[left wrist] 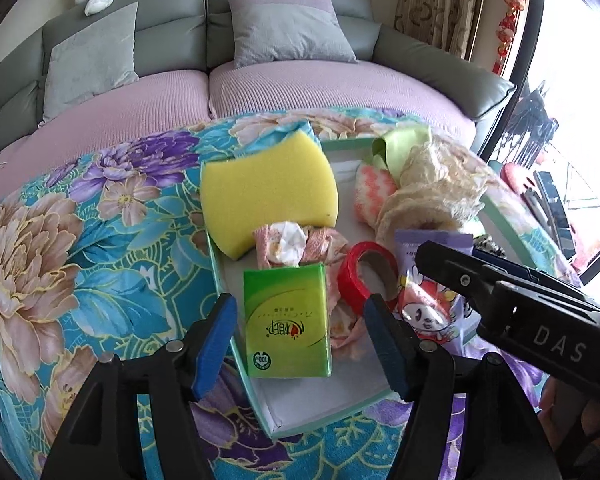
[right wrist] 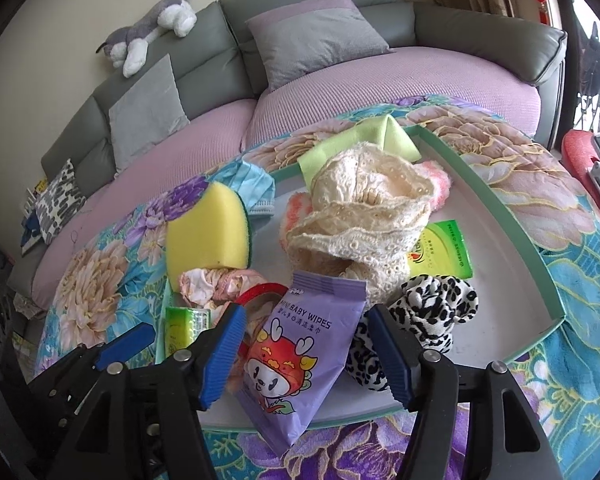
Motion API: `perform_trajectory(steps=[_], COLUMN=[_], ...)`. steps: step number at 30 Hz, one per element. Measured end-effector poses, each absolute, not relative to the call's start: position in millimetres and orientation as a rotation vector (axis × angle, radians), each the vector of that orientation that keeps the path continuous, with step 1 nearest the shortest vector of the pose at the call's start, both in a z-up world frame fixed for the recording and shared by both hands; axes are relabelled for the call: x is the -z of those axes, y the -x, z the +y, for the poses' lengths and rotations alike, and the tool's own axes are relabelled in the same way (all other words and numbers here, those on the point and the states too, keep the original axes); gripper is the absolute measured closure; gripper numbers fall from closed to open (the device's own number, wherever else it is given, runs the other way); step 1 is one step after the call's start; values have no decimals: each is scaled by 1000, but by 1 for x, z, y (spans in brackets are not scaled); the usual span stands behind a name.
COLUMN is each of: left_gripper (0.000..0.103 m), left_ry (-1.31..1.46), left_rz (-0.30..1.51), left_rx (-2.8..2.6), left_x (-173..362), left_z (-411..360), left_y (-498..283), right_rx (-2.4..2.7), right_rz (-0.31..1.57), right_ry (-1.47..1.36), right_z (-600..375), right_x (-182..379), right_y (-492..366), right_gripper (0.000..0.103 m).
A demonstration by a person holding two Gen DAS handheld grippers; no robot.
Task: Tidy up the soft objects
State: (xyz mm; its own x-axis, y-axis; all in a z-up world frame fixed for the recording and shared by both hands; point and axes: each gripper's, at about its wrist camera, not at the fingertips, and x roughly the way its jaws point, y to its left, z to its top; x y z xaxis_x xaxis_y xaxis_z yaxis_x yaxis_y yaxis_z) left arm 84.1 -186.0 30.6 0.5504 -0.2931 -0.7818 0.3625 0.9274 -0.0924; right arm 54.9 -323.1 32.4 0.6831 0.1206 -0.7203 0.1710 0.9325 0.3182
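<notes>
The left gripper [left wrist: 300,344] stands with its jaws apart around the green tissue pack [left wrist: 286,320], blue pads clear of its sides, the pack lying at the near left of the shallow green-rimmed tray [right wrist: 512,216]. The right gripper [right wrist: 306,354] is likewise spread, astride the purple baby wipes packet [right wrist: 300,356] that lies over the tray's near rim without being pinched. Also in the tray: a yellow sponge [left wrist: 268,196] at the far left, a red tape roll [left wrist: 364,276] beside the tissue pack, cream lace fabric [right wrist: 364,216] heaped in the middle, and a leopard-print scrunchie [right wrist: 432,312] right of the wipes.
</notes>
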Motion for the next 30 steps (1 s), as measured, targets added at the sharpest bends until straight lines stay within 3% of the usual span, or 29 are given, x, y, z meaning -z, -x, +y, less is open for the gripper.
perform_trajectory(steps=[14,17,19,23,27,30], left_gripper=[34,30,14,13,5,5], left_ry=[-8,10,19,25,14,28], left_rz=[882,908,918,929,922,909], left_rx=[145,57,14,-31,-68,-108], left_x=[-43,-35,-29,-22,-19,-20], left_z=[-127,-110,-100,-89,-85,-80], left_y=[-98,-103,-106,-107,-107,-108], right_rx=[66,90,94,117,137,149], right_rz=[799,815,820,831,828,822], right_ry=[-321,-277,-274,-272,-267,-252], right_z=[-321,-317,-317,-318,-319,-318], right_x=[-48,-46,-45,-42,-42,-42], right_y=[-45,-46,-46,-47,-47,-47], right_gripper=[35,26,25,17,1,0])
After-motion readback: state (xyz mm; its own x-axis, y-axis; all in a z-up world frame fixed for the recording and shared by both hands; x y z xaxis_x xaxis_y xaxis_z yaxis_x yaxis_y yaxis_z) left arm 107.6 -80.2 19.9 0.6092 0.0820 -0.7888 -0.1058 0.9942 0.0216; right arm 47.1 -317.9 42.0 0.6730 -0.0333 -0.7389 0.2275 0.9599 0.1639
